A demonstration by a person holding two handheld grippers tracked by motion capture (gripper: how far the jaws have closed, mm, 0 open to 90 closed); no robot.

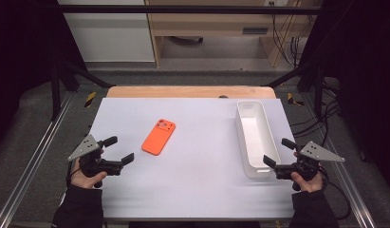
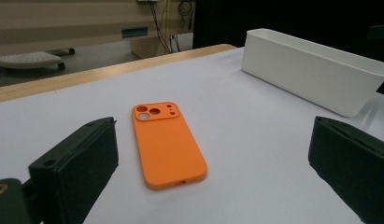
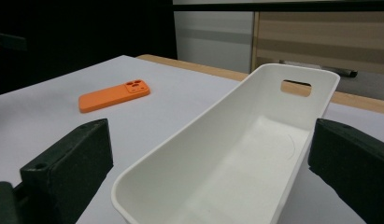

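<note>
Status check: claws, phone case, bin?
Left claw open, empty. Right claw open, at white bin near end. Orange phone case flat on table, untouched. Path clear.

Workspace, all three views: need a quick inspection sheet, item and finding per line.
Surface: white table top, wooden strip along its far edge.
Job's things: orange phone case lying flat, camera cutouts up, left of centre; white bin, long and empty, at the right side, handle slot in its far end wall.
Clutter: nothing seen.
Grippers: left gripper open, near the case, holding nothing; right gripper open, at the bin's near end, holding nothing.
Cables: one trails from the right gripper; a bundle hangs by the far desk.
Surroundings: dark frame rails, grey floor, wooden desk beyond.
</note>
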